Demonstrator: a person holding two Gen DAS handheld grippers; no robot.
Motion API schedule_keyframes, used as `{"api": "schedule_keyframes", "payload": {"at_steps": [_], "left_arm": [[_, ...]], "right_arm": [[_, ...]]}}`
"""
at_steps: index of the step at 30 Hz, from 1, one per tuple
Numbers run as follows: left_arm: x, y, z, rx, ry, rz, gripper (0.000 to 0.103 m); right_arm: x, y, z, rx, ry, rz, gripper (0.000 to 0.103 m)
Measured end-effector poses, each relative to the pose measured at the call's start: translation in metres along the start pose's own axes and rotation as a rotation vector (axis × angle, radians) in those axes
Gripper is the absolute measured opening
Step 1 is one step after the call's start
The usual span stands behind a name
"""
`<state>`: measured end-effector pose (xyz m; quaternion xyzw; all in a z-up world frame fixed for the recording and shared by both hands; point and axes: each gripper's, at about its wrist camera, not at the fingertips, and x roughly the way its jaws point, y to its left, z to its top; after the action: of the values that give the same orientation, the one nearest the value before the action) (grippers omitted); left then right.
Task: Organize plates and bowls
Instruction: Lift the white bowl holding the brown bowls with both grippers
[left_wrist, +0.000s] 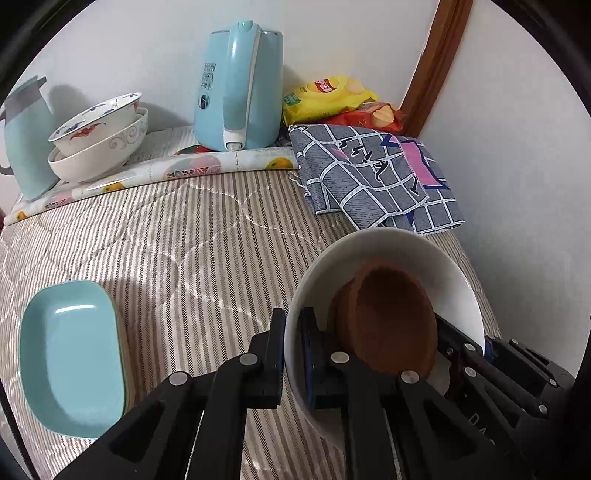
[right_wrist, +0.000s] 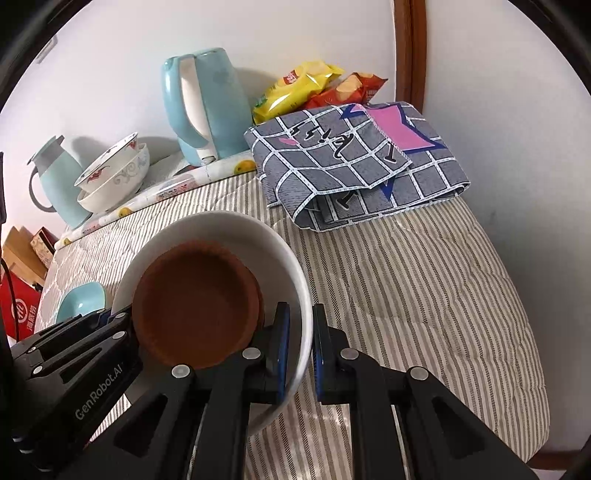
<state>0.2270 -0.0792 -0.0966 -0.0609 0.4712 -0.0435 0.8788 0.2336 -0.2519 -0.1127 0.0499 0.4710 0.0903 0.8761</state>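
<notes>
Both my claws pinch one white bowl (left_wrist: 388, 251): left claw (left_wrist: 293, 354) and right claw (right_wrist: 301, 350) on opposite rims, brown dishes (right_wrist: 195, 306), perhaps two, inside, above the striped bed (left_wrist: 184, 229).

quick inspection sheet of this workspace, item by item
surface: striped quilted cover, with a fruit-print mat along the far edge
job's things: white bowl holding a brown dish, gripped on opposite rims; teal rectangular dish lying apart on the cover; two patterned bowls nested on the mat
clutter: blue electric kettle, teal jug, two snack bags, folded checked cloth
grippers: left gripper shut on the white bowl's rim; right gripper shut on the opposite rim
cables: a dark cord at the edge of the right wrist view
surroundings: white wall, wooden frame, red box beside the surface
</notes>
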Motion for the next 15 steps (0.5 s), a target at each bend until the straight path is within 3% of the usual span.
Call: {"api": "schedule_keyframes", "payload": {"at_steps": [15], "left_arm": [[-0.033, 0.014, -0.011, -0.014, -0.044, 0.003, 0.009]], "right_arm": [[-0.028, 0.020, -0.008, -0.026, -0.041, 0.005, 0.011]]}}
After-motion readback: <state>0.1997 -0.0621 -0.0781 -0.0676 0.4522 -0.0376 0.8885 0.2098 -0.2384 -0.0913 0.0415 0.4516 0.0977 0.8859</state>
